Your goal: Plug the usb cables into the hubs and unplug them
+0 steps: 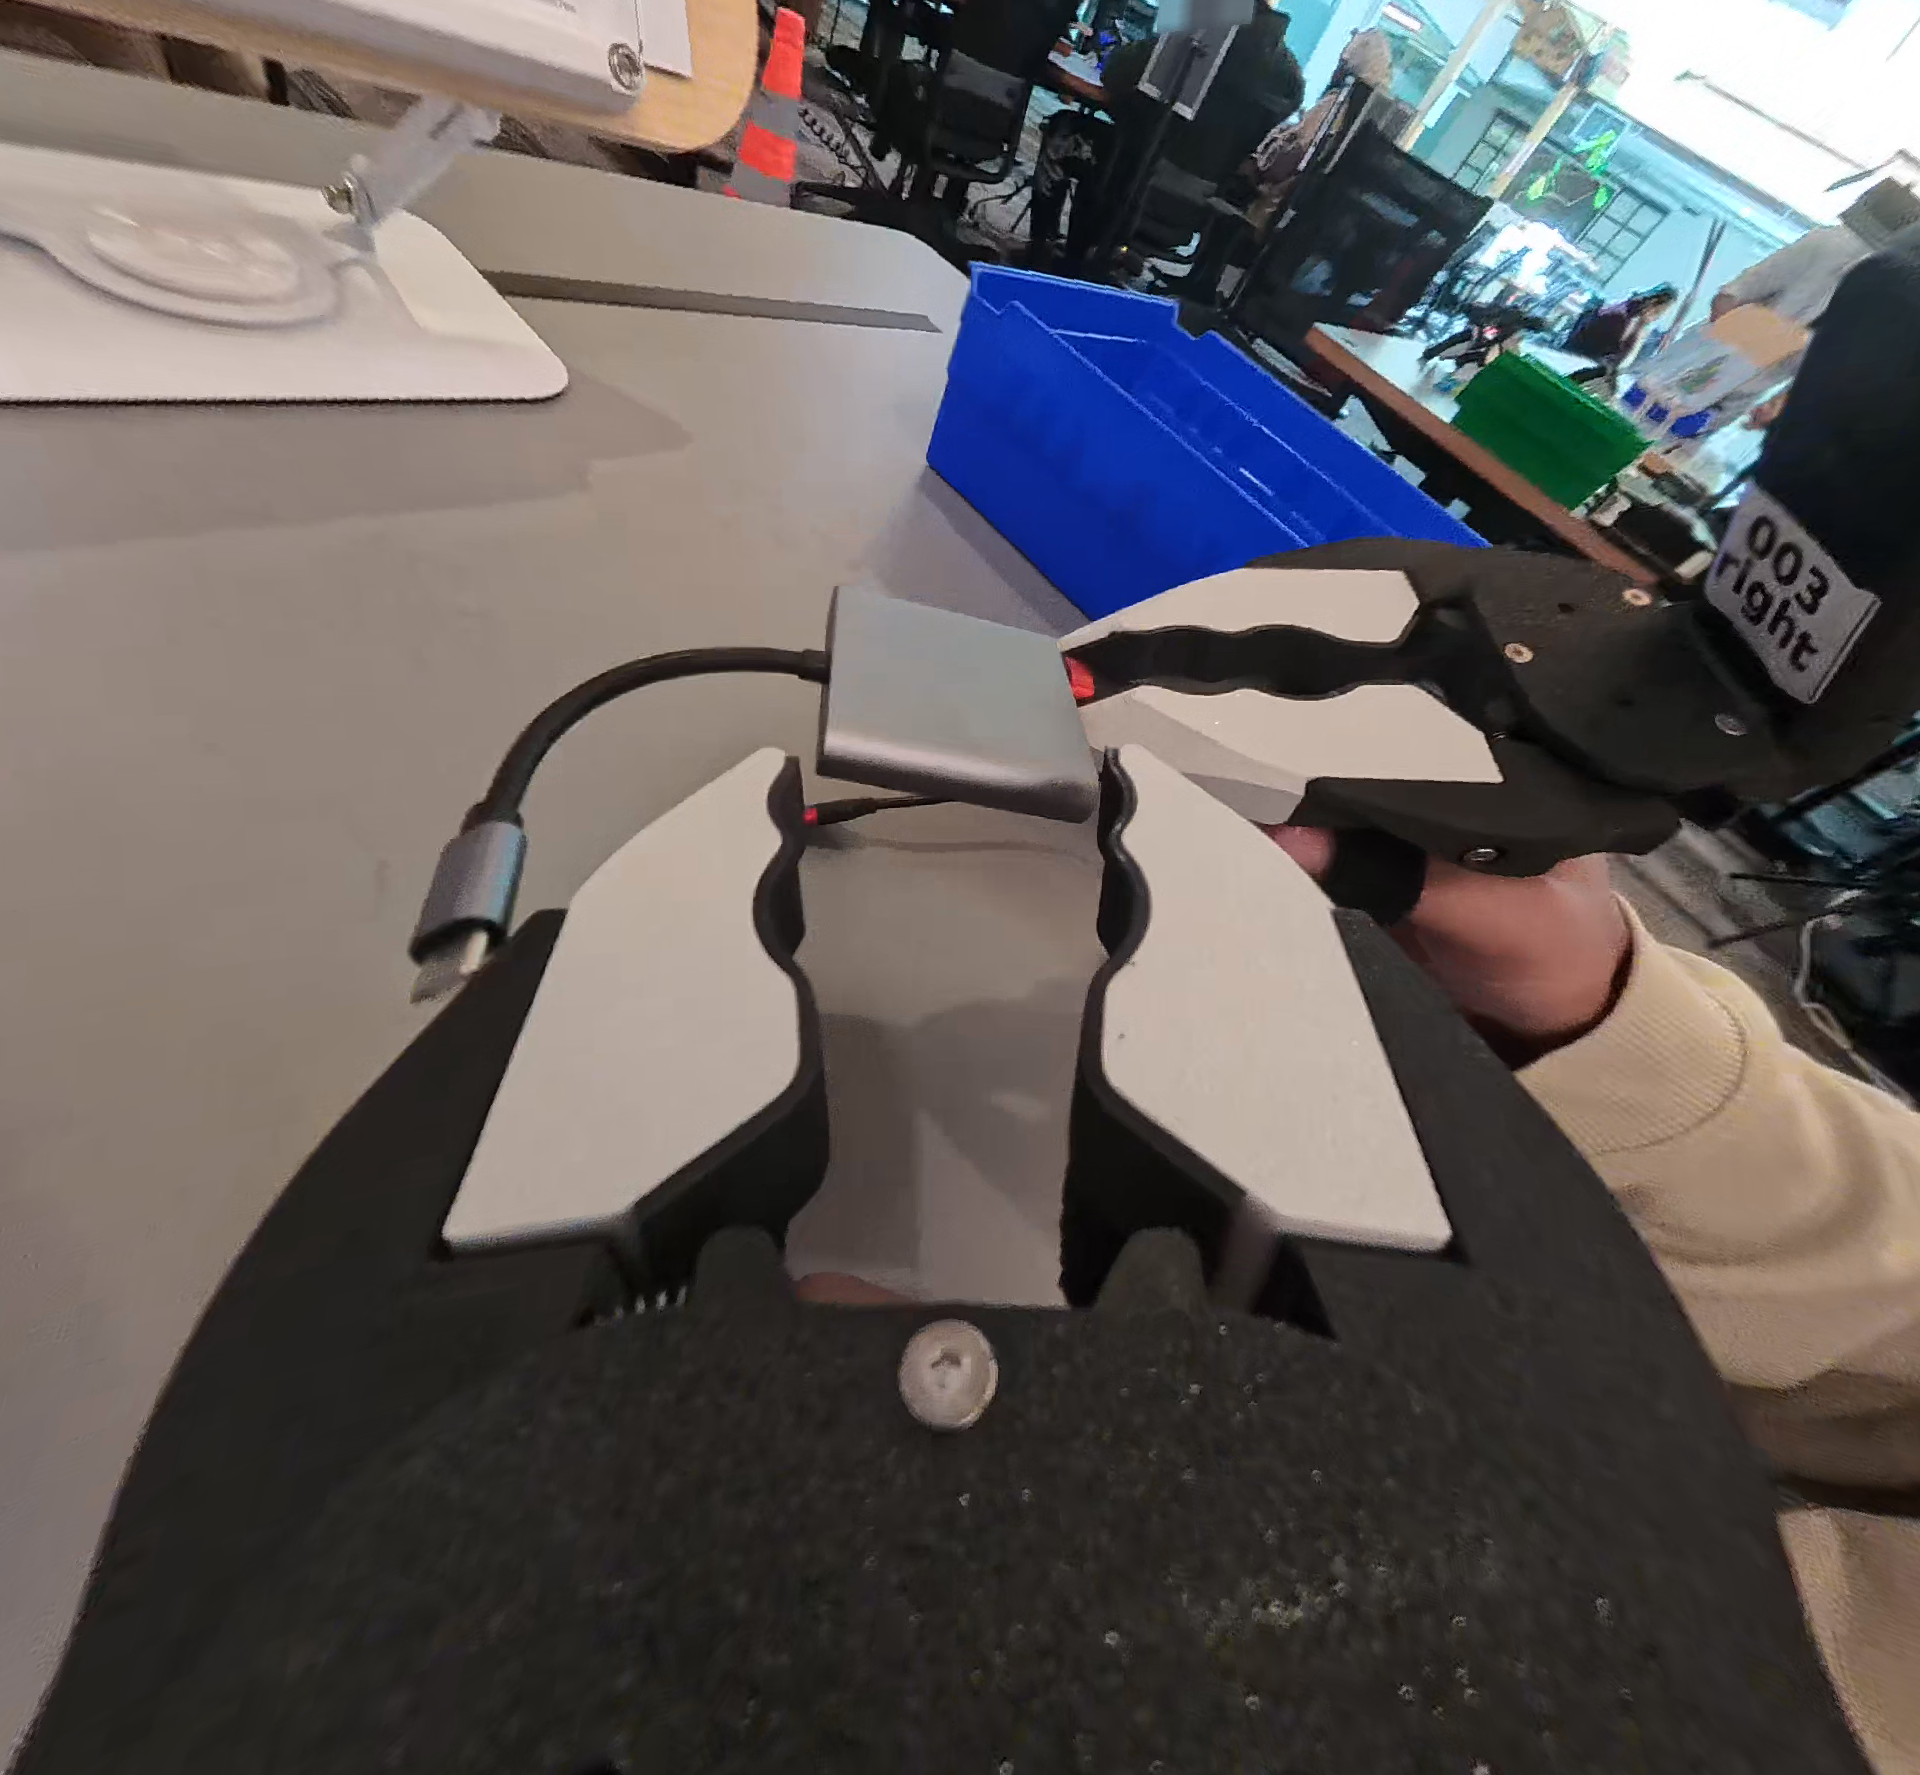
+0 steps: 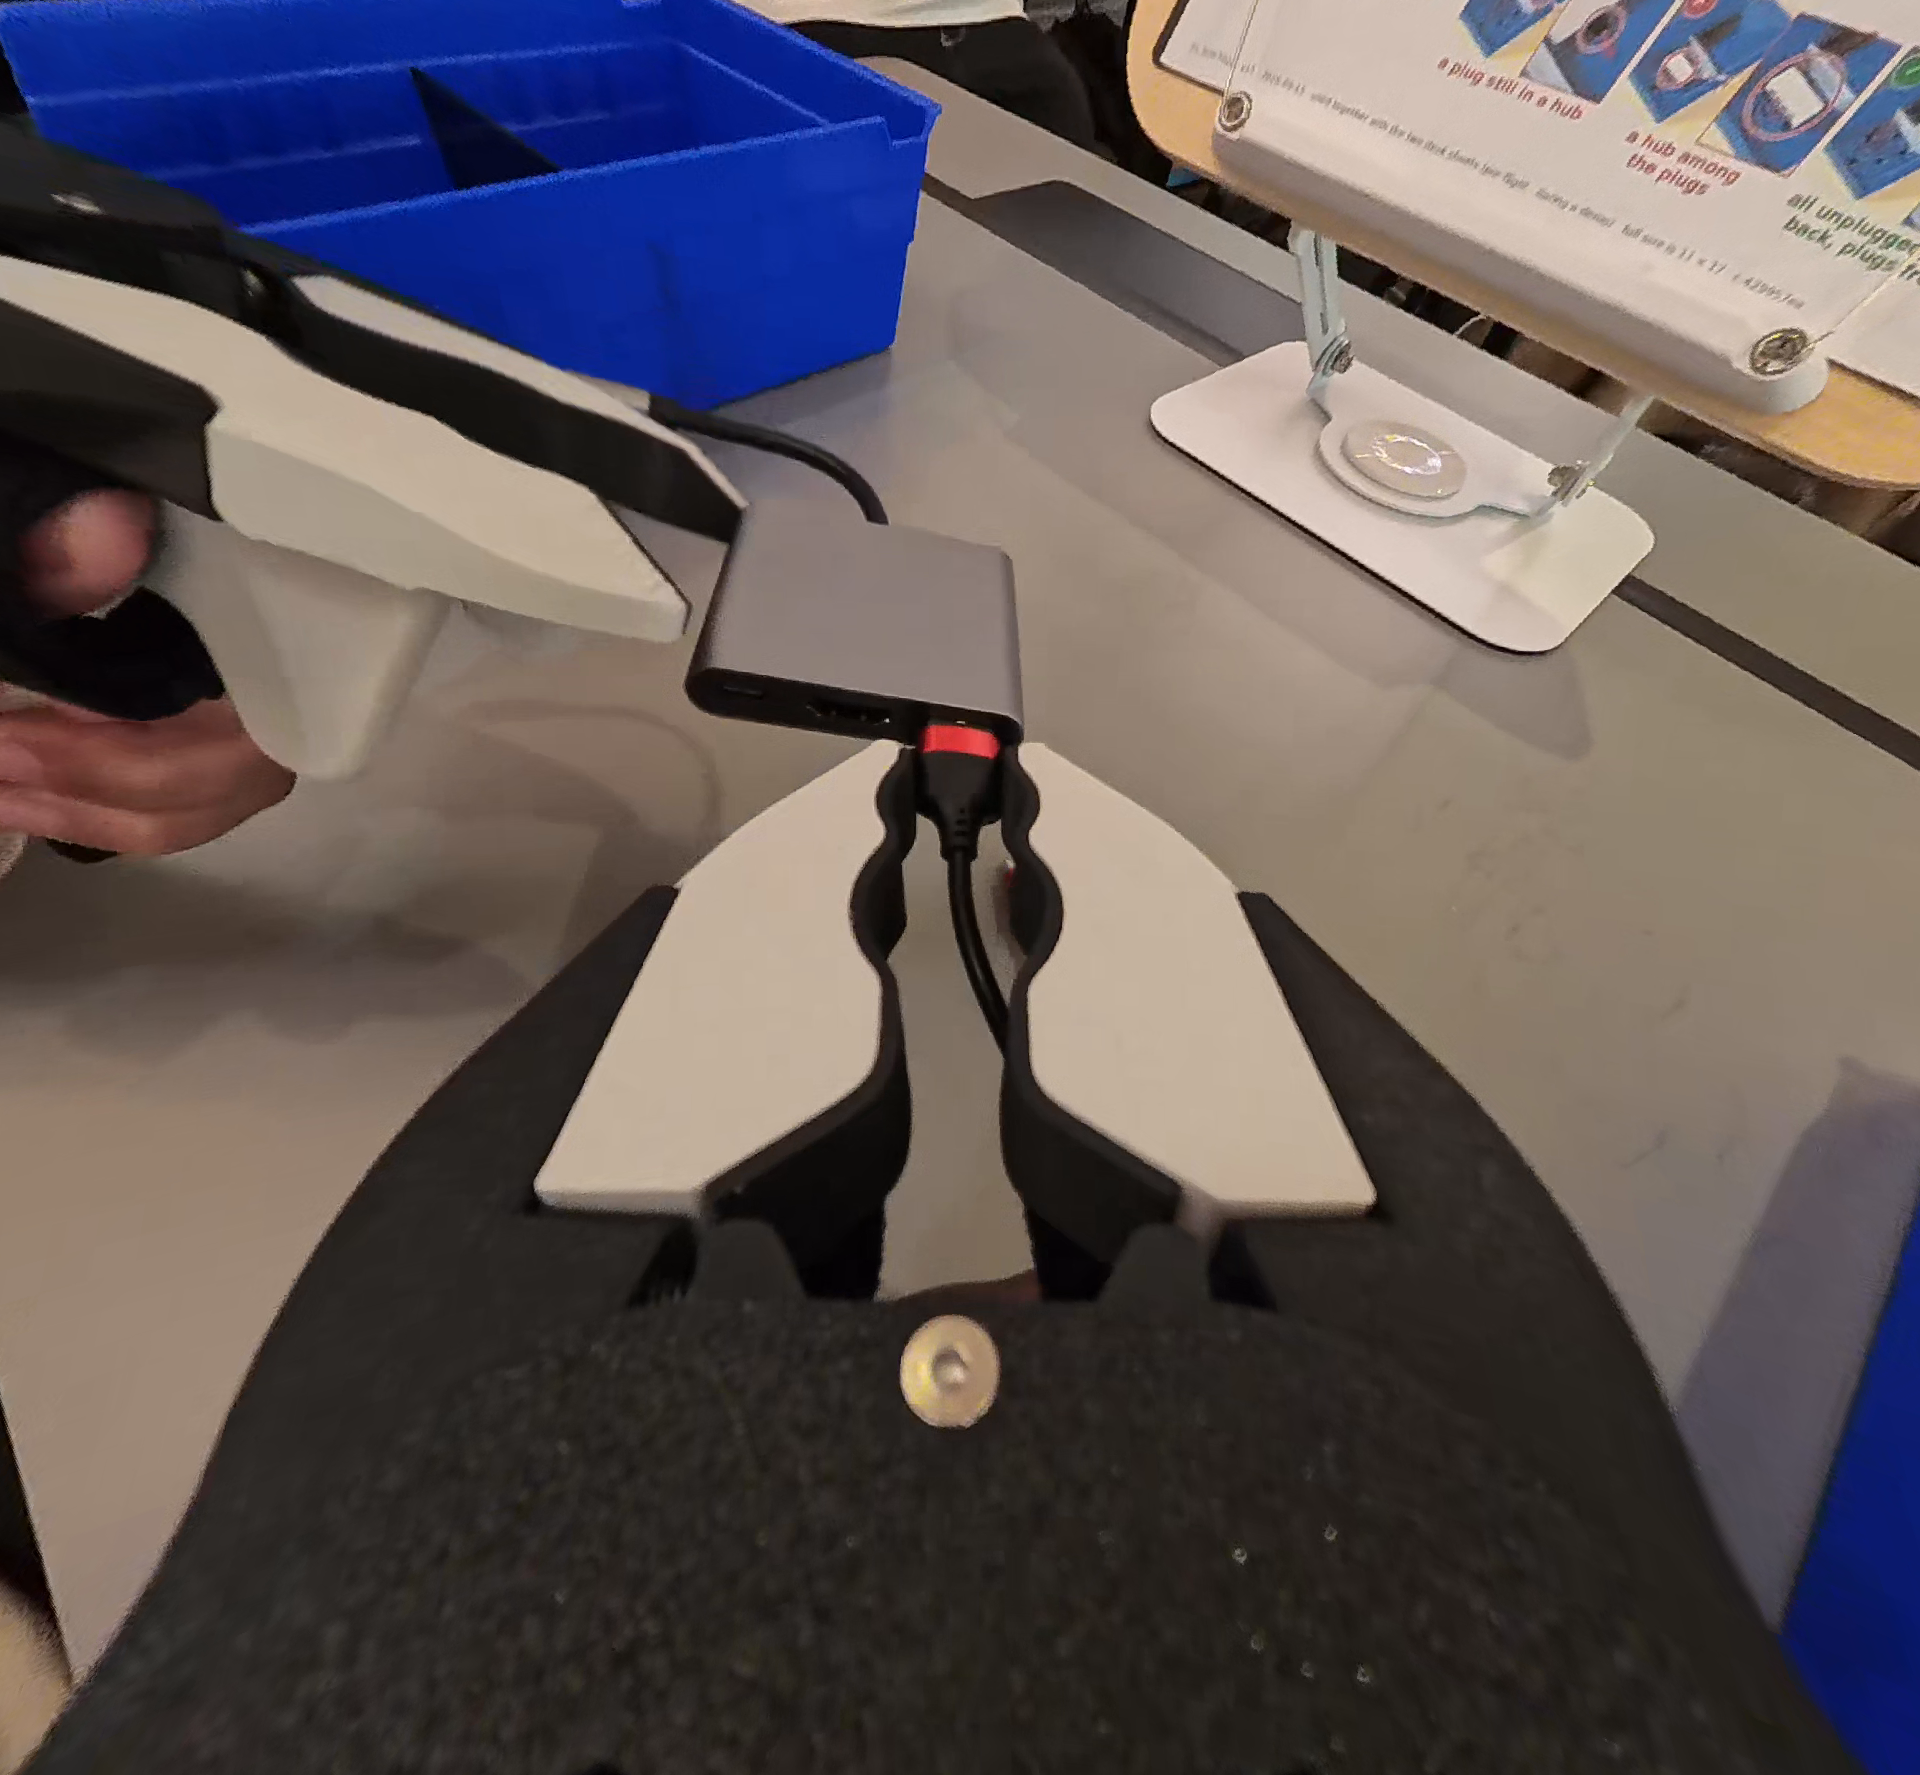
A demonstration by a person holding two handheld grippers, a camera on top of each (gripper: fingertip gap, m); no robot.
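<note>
A grey USB hub (image 2: 862, 613) is held off the grey table (image 2: 1351, 894), with its short black lead and metal plug (image 1: 468, 884) hanging to the left. My right gripper (image 2: 956, 769) is shut on a black cable plug with a red collar (image 2: 958, 740). The collar sits against the right-hand port on the hub's front edge. The hub (image 1: 945, 697) and my right gripper (image 1: 1081, 681) also show in the left wrist view. My left gripper (image 1: 951, 811) is open and empty, with its fingertips just short of the hub's near edge. It shows beside the hub's left side in the right wrist view (image 2: 707, 572).
A blue divided bin (image 1: 1143, 478) stands on the table behind the hub and also shows in the right wrist view (image 2: 582, 271). An instruction sheet on a white stand (image 2: 1403, 499) is at the table's far side. A thin red-tipped cable end (image 1: 831, 813) lies under the hub. My hands' fingertips stand some 6 cm from each other.
</note>
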